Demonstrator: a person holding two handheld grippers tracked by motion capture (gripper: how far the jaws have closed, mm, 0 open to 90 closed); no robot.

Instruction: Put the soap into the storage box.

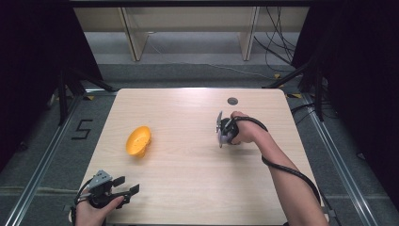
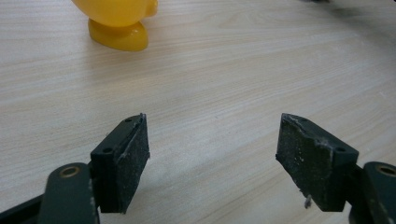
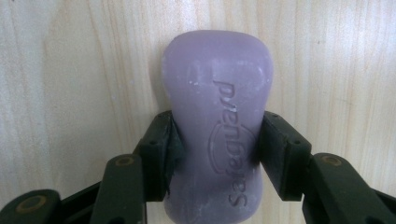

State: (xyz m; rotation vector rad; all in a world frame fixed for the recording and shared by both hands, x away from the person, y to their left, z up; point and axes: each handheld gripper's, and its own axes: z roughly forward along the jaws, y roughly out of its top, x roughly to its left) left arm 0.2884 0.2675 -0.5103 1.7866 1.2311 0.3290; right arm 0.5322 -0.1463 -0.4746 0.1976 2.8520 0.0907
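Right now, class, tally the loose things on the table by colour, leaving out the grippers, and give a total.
Yellow: 1, the dish
Purple: 1, the soap, held between the right gripper jaws
Total: 2

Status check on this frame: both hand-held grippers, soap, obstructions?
Left hand-held gripper open, empty. Right hand-held gripper shut on purple soap bar. Yellow soap dish apart, nothing between.
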